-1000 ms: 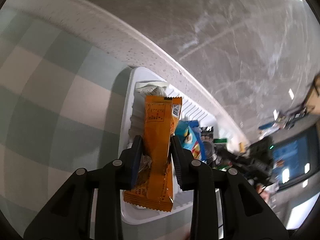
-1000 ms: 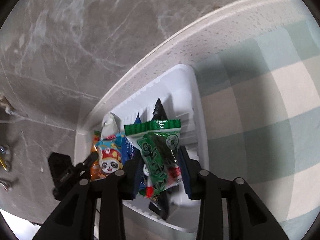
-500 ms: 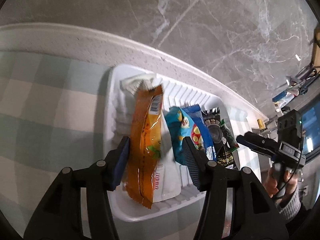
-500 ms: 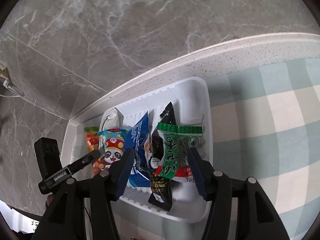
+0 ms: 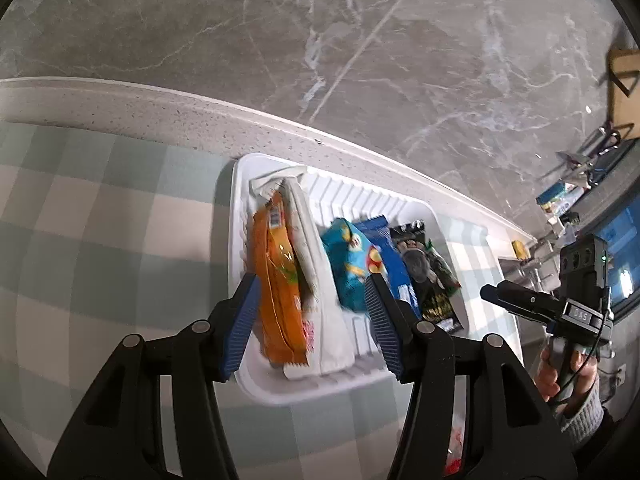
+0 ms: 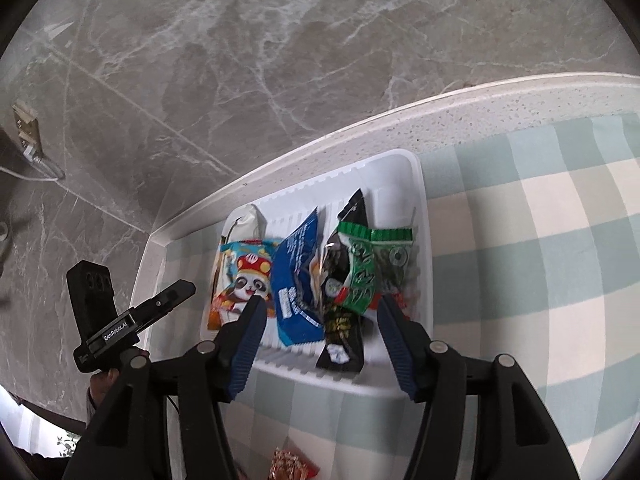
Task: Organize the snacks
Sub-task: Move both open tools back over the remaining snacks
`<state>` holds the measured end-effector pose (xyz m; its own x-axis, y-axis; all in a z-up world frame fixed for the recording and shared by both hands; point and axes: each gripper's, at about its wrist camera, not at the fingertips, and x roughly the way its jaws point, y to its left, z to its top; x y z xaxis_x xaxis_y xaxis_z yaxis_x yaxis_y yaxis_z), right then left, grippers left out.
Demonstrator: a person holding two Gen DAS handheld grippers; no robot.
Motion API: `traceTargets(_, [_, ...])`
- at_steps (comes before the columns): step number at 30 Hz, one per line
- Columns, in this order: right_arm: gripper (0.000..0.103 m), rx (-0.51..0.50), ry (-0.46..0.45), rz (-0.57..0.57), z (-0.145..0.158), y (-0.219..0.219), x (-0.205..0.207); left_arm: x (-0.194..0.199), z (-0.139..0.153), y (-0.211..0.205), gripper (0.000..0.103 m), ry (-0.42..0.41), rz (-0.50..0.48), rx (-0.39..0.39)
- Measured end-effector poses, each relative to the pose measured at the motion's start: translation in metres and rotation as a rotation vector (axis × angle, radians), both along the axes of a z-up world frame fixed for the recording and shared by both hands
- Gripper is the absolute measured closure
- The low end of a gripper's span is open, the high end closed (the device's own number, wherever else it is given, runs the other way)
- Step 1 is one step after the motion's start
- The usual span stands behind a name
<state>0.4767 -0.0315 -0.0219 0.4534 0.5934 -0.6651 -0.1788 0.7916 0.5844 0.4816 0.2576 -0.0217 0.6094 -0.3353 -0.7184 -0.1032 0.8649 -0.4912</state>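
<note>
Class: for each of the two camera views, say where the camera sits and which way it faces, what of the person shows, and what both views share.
Left wrist: on the left claw, facing down at the orange packet; right claw and hand show at the right edge.
Right wrist: on the right claw, facing down at the green packet; left claw shows at the left edge.
Shared: the white tray, checked cloth.
</note>
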Motion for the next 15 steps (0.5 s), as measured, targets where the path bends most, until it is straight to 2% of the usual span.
traceTargets(8, [0.041,-0.022,-0.041,0.009,0.019,-0.002,-0.043,-0.047,0.02,-0.02,0.051,-0.011,-0.039,0.031])
traceTargets(15, [0.039,-0.047,-0.076,0.008,0.029,-0.005,-0.096,-0.095,0.031,-0.051,0.049,-0.022,-0.098,0.068])
